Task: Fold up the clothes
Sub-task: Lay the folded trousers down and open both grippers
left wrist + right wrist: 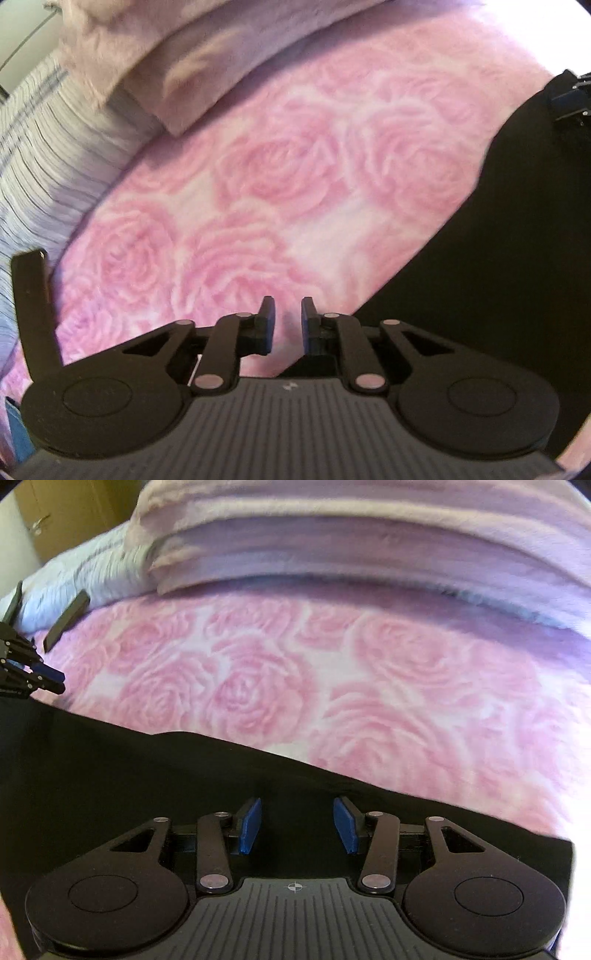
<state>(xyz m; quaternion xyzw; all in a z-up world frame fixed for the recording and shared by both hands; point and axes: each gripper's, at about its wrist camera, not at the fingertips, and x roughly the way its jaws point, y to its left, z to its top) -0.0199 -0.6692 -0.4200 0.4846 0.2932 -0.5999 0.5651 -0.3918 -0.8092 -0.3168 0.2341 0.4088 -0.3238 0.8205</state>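
My right gripper (297, 825) hangs wide open above the black garment (129, 775) lying on the rose blanket (369, 672); my left gripper (287, 319) is narrowly open, empty, beside its edge. I would pinch corners evenly

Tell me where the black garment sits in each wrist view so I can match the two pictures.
Left wrist view: black garment fills the right side, its edge running diagonally down toward the fingers.
Right wrist view: black garment spans the lower half, under the open fingers.
Shared landmark: the pink rose-print blanket beneath it, with folded pale pink bedding beyond.
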